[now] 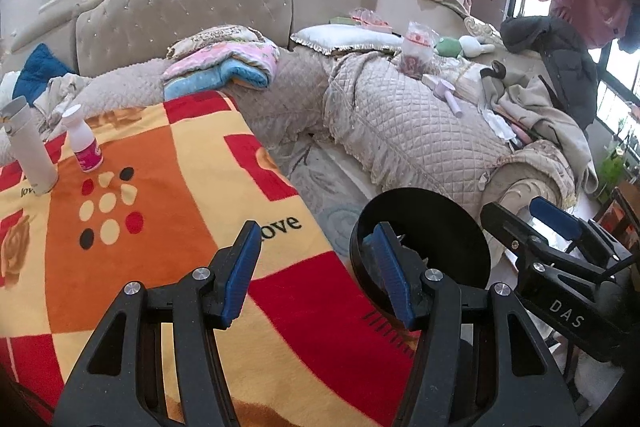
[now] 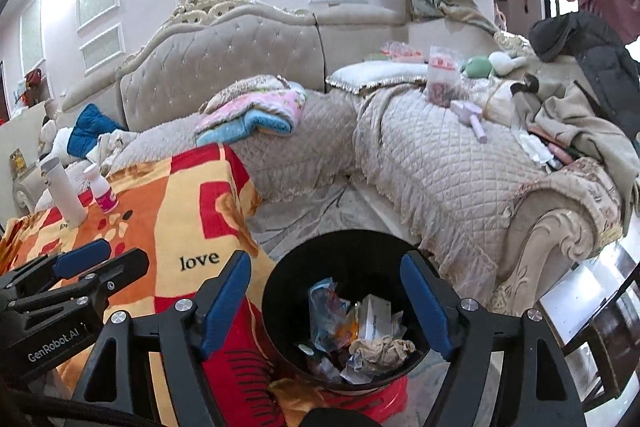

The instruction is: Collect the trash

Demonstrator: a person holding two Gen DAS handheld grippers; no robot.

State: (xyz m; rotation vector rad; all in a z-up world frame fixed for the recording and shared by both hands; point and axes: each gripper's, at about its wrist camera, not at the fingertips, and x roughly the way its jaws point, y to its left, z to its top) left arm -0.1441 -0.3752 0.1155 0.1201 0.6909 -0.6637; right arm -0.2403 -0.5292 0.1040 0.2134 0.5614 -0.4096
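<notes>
A black trash bin (image 2: pixel 288 279) stands beside the blanket-covered table (image 2: pixel 180 211). It holds a crumpled tissue (image 2: pixel 382 347), a white carton (image 2: pixel 374 315) and a bluish plastic wrapper (image 2: pixel 326 307). My right gripper (image 2: pixel 326 303) hovers over the bin's mouth, open, with nothing between its blue pads. My left gripper (image 1: pixel 316 271) is open and empty above the table's near corner, and the bin (image 1: pixel 440 223) shows just past its right finger. Far left on the table stand a tall white bottle (image 1: pixel 30 147) and a small white bottle with a pink label (image 1: pixel 84 143).
A quilted beige sofa (image 1: pixel 400 115) wraps around behind, piled with folded blankets (image 1: pixel 228 63), a pillow (image 1: pixel 340 37), a clear bag (image 1: pixel 416 51), a lilac tool (image 1: pixel 446 95) and clothes (image 1: pixel 536 99). Pale floor (image 1: pixel 320 183) runs between table and sofa.
</notes>
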